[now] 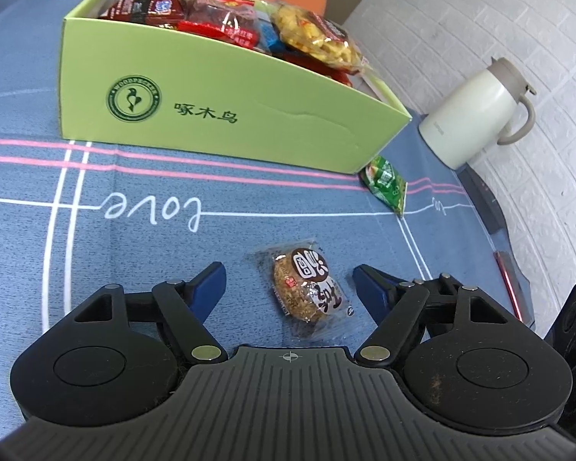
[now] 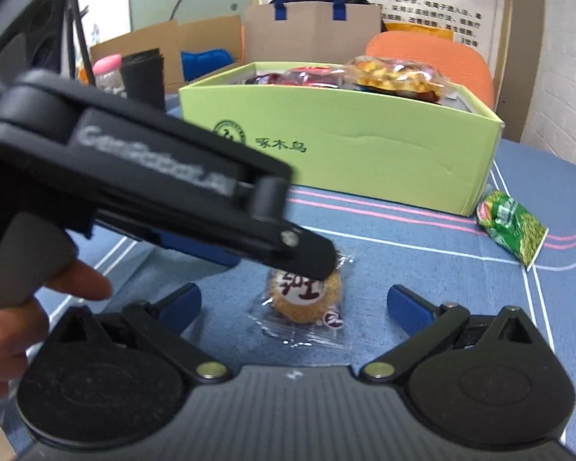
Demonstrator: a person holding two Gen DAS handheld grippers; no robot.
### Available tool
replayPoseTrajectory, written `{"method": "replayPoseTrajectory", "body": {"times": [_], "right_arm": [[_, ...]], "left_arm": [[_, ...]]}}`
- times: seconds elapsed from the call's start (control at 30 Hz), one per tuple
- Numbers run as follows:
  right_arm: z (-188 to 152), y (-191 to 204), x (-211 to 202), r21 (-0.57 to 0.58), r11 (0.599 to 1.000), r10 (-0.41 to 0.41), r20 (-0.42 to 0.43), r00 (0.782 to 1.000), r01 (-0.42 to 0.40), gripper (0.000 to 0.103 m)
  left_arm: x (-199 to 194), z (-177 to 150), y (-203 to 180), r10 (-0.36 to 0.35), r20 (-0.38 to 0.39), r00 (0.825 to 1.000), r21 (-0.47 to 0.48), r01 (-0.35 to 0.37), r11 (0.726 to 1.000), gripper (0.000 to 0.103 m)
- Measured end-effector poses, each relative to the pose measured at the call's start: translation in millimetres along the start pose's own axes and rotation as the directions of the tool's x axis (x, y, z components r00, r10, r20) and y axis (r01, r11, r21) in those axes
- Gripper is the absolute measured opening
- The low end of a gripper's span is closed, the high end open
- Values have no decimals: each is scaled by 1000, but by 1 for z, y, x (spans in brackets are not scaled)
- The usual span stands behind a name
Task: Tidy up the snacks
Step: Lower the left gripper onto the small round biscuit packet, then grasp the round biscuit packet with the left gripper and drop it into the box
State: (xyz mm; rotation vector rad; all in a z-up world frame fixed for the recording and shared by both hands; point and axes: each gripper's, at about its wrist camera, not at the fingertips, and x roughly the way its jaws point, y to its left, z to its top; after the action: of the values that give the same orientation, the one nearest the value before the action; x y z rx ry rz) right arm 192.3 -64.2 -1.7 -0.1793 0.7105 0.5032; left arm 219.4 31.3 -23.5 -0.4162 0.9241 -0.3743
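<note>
A round sesame cake in a clear wrapper (image 1: 307, 292) lies on the blue tablecloth. My left gripper (image 1: 290, 280) is open, with its blue fingers on either side of the cake. In the right wrist view the same cake (image 2: 303, 299) lies between the open fingers of my right gripper (image 2: 293, 301), and the left gripper's black body (image 2: 165, 196) reaches over it from the left. A green snack packet (image 1: 386, 184) lies by the corner of the light green box (image 1: 219, 115), which holds several snack packets (image 1: 311, 34). The packet (image 2: 512, 226) and box (image 2: 364, 146) also show in the right wrist view.
A white thermos jug (image 1: 476, 115) stands at the right near the table edge and white brick wall. An orange chair (image 2: 434, 57) is behind the box. Cardboard boxes, a paper bag (image 2: 311, 34) and a pink-capped jar (image 2: 107, 73) stand at the back left.
</note>
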Motion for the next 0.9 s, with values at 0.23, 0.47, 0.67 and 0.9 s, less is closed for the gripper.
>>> {"method": "replayPoseTrajectory", "body": {"times": [0.23, 0.47, 0.67, 0.9], "right_arm": [[-7, 6, -16, -17, 1000, -10, 28, 1000, 10, 51], [25, 12, -37, -76, 997, -6, 124, 992, 15, 52], [110, 8, -18, -153, 988, 62, 257, 964, -22, 54], [163, -8, 64, -142, 984, 131, 199, 971, -103, 54]], "left_arm": [[3, -13, -9, -20, -2, 1000, 45, 20, 999, 19], [-31, 6, -9, -69, 87, 994, 17, 68, 998, 17], [-69, 81, -6, -22, 258, 966, 58, 7, 998, 18], [-39, 146, 34, 99, 269, 958, -2, -103, 995, 18]]}}
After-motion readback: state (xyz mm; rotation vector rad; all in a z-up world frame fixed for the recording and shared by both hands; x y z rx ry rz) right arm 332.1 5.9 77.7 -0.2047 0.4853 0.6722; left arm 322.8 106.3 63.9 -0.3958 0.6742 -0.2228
